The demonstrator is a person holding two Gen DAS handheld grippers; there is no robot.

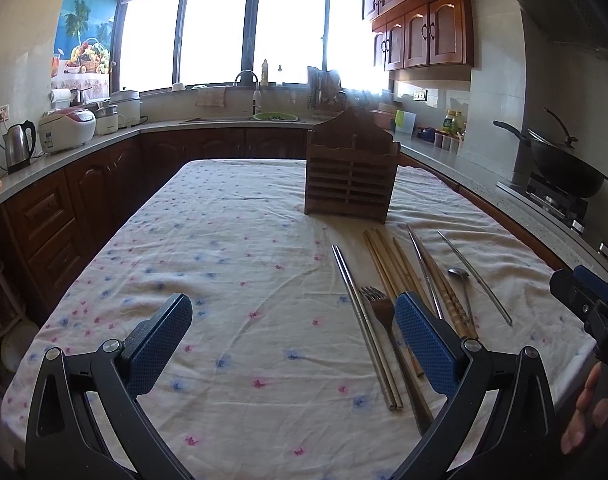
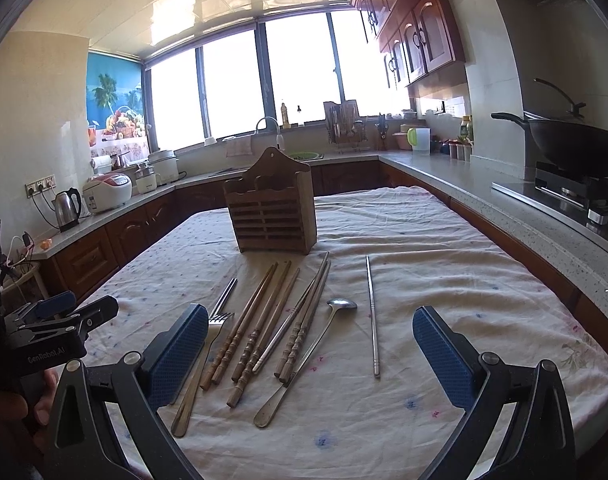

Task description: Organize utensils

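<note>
A wooden slatted utensil holder stands upright on the cloth-covered table. In front of it lie several utensils side by side: metal chopsticks, a fork, wooden chopsticks, a spoon and a single metal chopstick. My left gripper is open and empty, above the table left of the utensils. My right gripper is open and empty, above the utensils' handles.
Kitchen counters run around the table. A kettle and rice cooker stand at the left, a sink at the back, and a wok on the stove at the right.
</note>
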